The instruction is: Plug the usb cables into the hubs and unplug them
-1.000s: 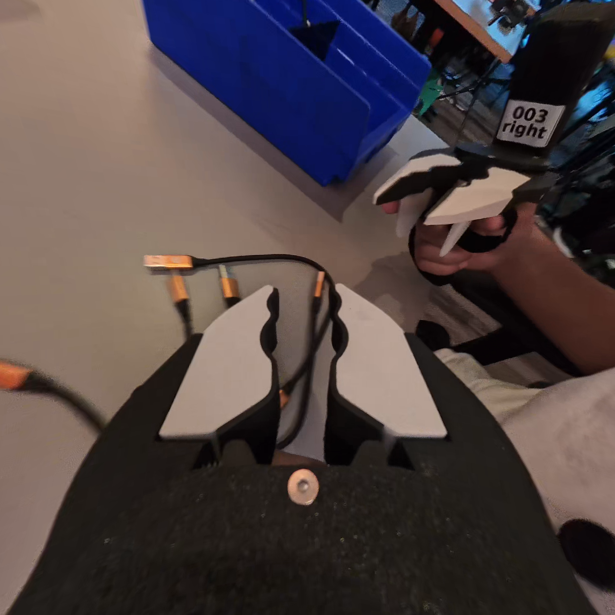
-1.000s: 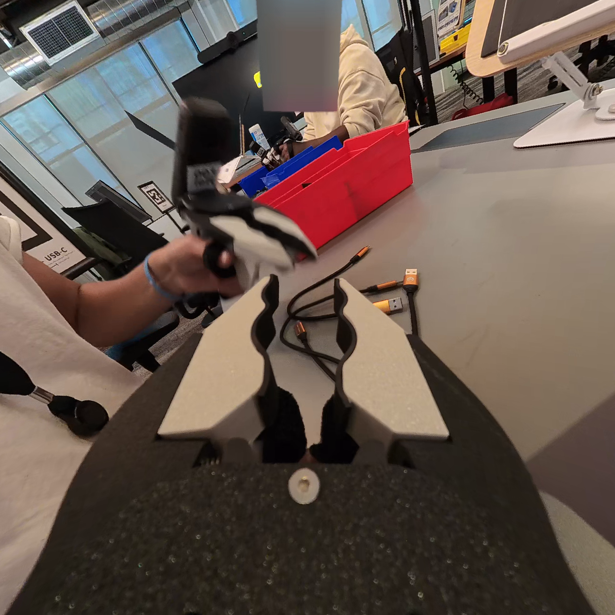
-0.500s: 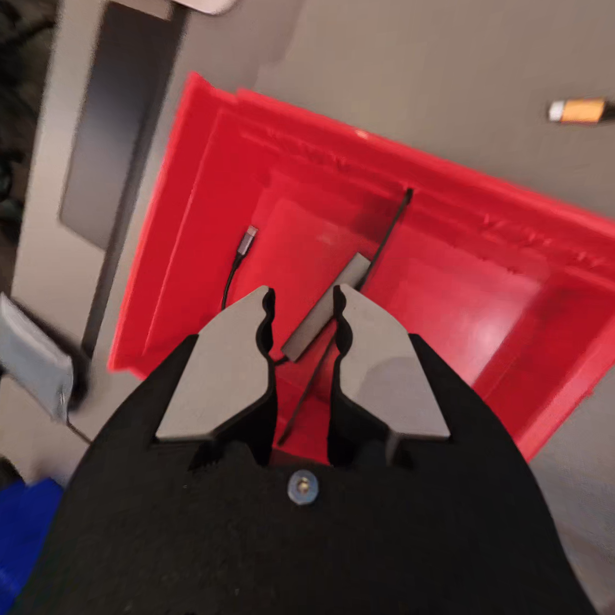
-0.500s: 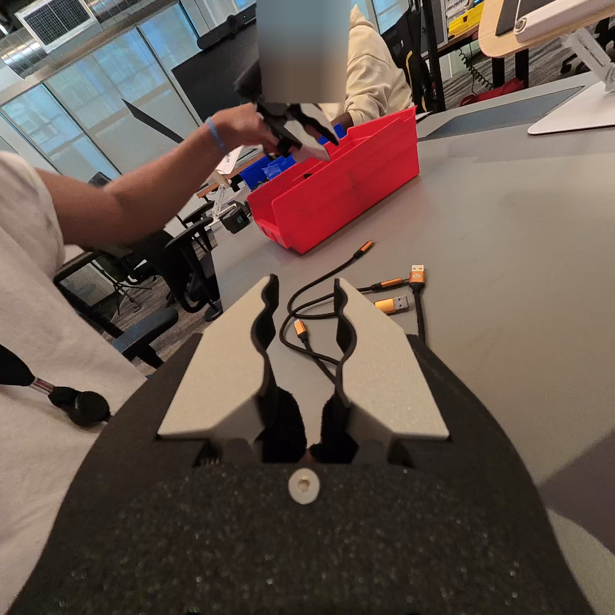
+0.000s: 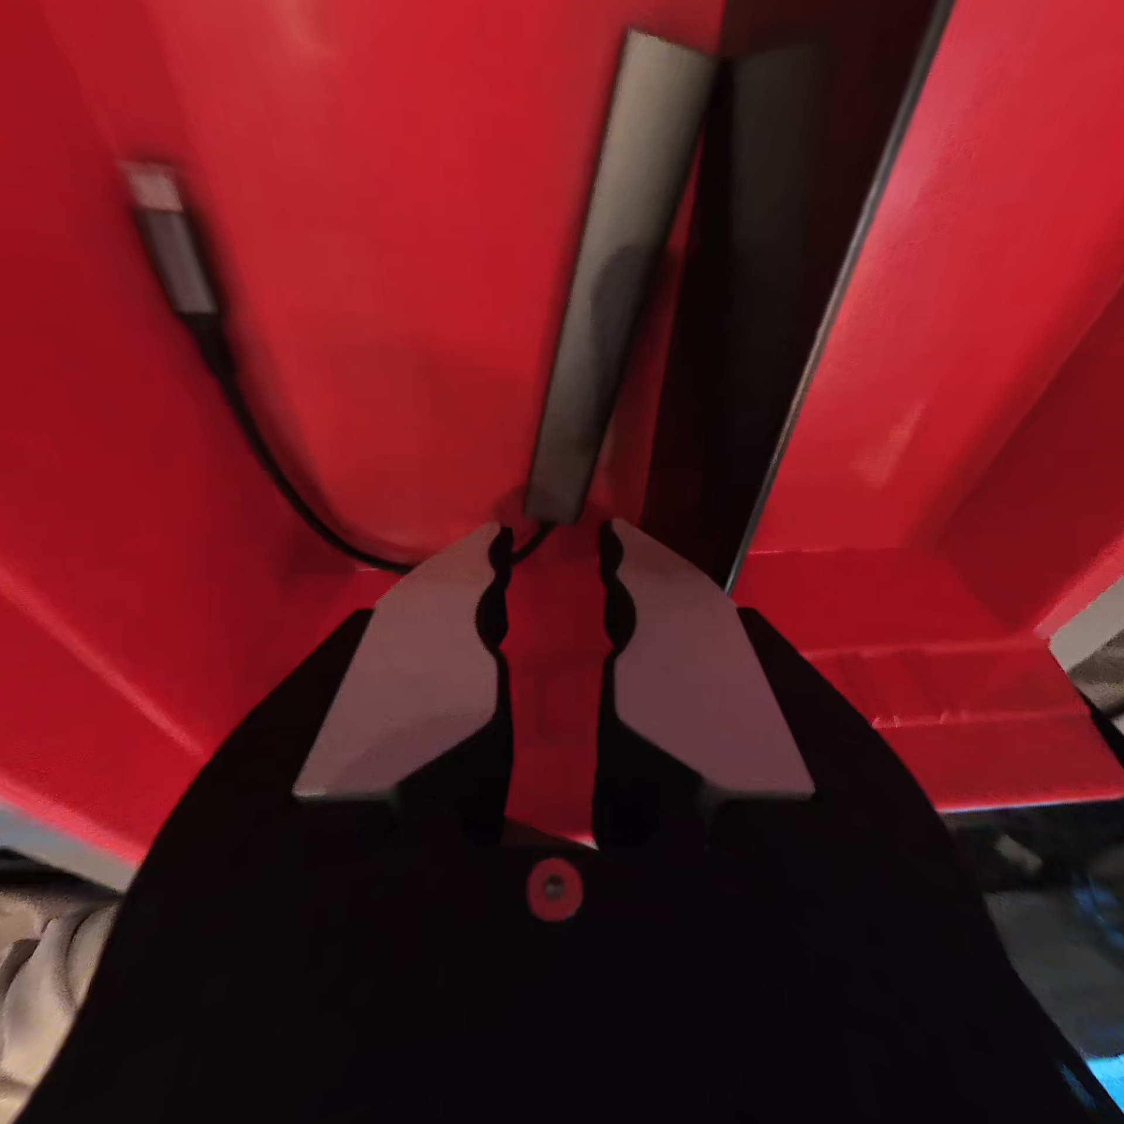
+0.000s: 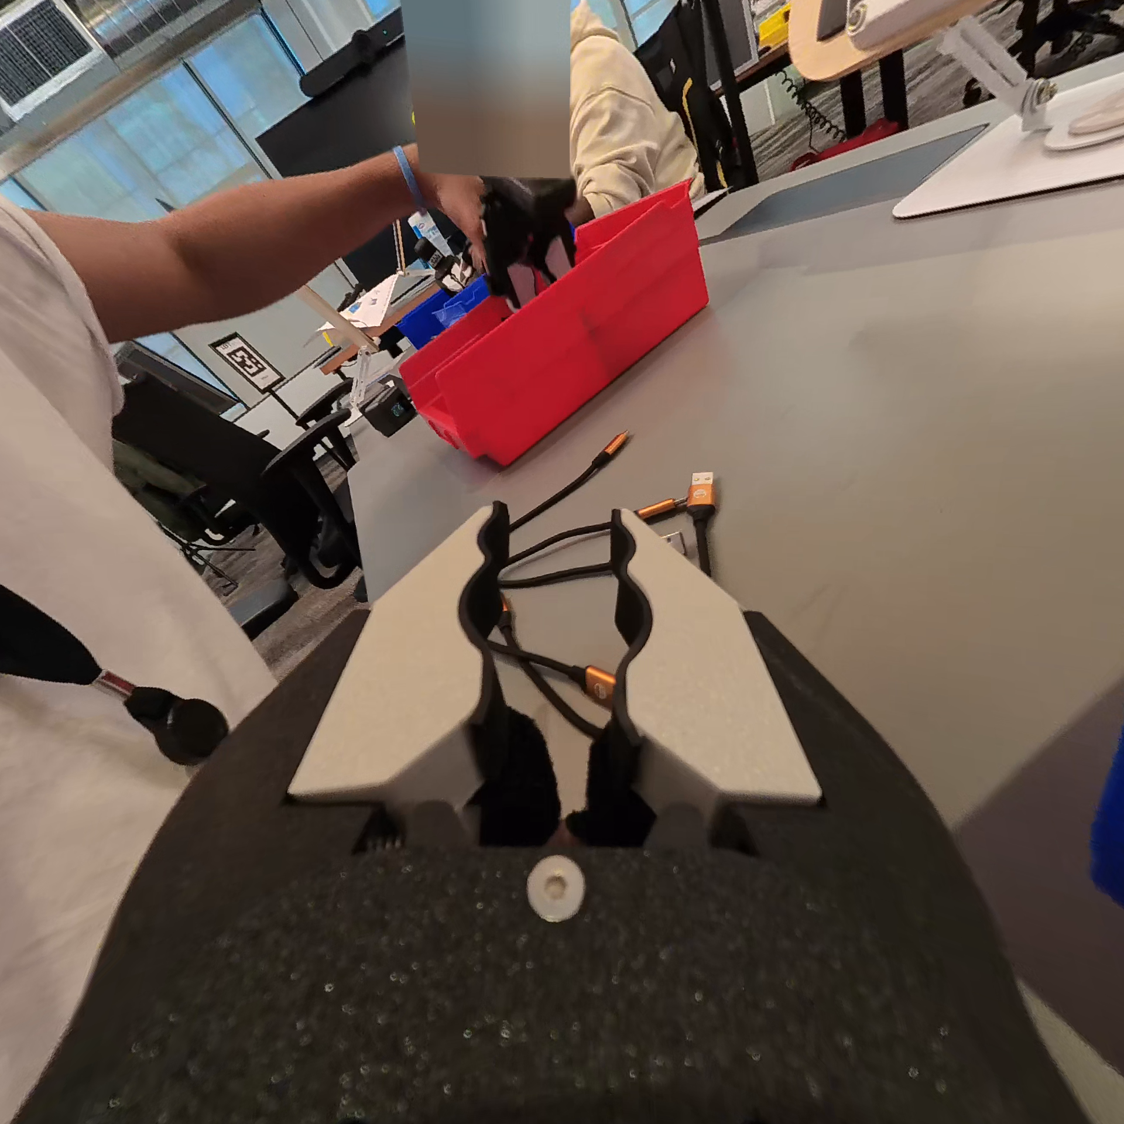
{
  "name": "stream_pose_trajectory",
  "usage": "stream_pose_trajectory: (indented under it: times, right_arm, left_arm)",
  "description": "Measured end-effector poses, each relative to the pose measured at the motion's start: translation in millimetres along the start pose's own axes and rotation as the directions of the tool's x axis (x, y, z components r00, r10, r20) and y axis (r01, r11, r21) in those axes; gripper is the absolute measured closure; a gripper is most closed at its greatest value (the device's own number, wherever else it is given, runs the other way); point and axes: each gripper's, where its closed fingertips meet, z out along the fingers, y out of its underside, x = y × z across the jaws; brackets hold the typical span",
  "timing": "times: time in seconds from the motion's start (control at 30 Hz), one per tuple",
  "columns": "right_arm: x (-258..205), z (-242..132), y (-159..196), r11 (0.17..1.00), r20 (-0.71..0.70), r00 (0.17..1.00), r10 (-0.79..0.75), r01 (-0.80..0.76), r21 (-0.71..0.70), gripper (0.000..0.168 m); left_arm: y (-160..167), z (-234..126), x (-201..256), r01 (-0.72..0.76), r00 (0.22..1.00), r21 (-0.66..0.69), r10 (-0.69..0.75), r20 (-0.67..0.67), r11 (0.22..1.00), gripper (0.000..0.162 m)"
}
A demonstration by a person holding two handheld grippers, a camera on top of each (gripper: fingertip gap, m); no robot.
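Observation:
My left gripper (image 5: 552, 535) is open and empty, reaching down inside the red bin (image 5: 377, 243). Its fingertips are just short of the near end of a slim grey hub (image 5: 614, 292) that lies on the bin floor. The hub's black cable (image 5: 261, 438) curves left to a grey plug (image 5: 167, 243). In the right wrist view the left gripper (image 6: 535, 274) dips into the red bin (image 6: 584, 346). My right gripper (image 6: 555, 517) is open and empty, low over a black cable bundle with orange plugs (image 6: 599, 684) on the grey table (image 6: 882, 456).
A black divider (image 5: 705, 304) stands in the bin right of the hub. A blue bin (image 6: 444, 310) sits behind the red one. A white stand (image 6: 1034, 152) is at the table's far right. Office chairs (image 6: 292, 474) and a seated person (image 6: 620, 121) are beyond the table's edge. Across from one pair of fingers to the other is roughly 50 cm. The grey plug (image 5: 167, 243) is about 10 cm from my left fingertips and 45 cm from my right.
My left gripper swung from the orange cables to above the red bin, then dropped into it close to the grey hub. My right gripper moved forward over the cable bundle.

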Motion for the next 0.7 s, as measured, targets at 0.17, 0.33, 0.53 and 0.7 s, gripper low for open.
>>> stream_pose_trajectory:
  times: [0.17, 0.33, 0.53, 0.7]
  right_arm:
    - [1, 4, 3, 1.000, 0.021, 0.999, 0.024, -0.024, -0.012, 0.137]
    - [-1, 5, 6, 0.999, 0.034, 0.999, 0.024, -0.023, -0.030, 0.136]
    - [-4, 2, 2, 1.000, 0.049, 0.999, 0.023, -0.022, -0.016, 0.136]
    - [-7, 2, 0, 1.000, 0.060, 0.998, 0.027, -0.026, -0.004, 0.137]
  left_arm:
    - [-4, 20, -1, -0.033, 0.998, -0.050, 0.030, -0.064, 0.998, 0.137]
    - [2, 27, -1, -0.065, 0.996, -0.134, 0.055, -0.075, 0.989, 0.138]
    - [-4, 24, -10, -0.041, 0.999, -0.079, 0.043, 0.028, 0.996, 0.140]
    - [-6, -14, -16, 0.055, 0.996, 0.042, -0.058, 0.074, 0.998, 0.140]
